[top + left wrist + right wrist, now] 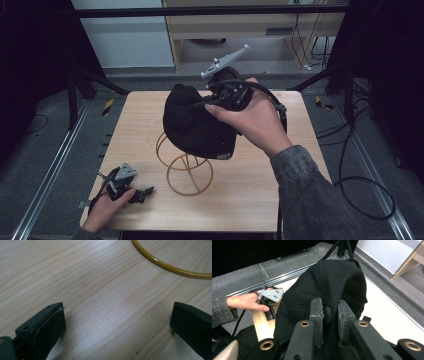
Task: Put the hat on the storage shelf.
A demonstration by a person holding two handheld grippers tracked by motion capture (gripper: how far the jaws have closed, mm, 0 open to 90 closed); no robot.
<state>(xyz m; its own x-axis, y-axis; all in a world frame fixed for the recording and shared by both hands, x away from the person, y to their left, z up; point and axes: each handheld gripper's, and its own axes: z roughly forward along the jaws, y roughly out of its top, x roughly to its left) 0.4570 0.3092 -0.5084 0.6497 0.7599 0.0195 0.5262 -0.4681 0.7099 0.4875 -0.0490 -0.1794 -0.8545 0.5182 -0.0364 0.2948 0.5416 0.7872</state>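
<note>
1 black cap (197, 122), 1 yellow wire stand (186, 172), 1 wooden table (250, 190), 2 grippers. Stand is the landmark.

Cap: up off the table, hanging right over the stand's top, its lower edge w/ a small label near the stand's upper ring. In the right gripper view the cap (329, 287) bulges in front of the camera, crown toward the lens.

Right gripper (227, 92): above & behind the stand, held in the person's right hand (255, 120). Jaws nearly together, pinching a small fold of cap cloth; in the right gripper view that bunch sits squeezed between the 2 ribbed pads (316, 312). So clamped on the cap.

Left gripper (145, 192): left of the stand & nearer the person, low at the table's front-left corner, in the left hand (102, 210). Jaws spread wide, only bare wood between them per the left gripper view, where 1 arc of the stand's base ring (172, 267) curves past ahead, apart from both jaws. Holds 0 things.

Stand rests on the table, roughly mid-table, w/ 3 rings visible.
</note>
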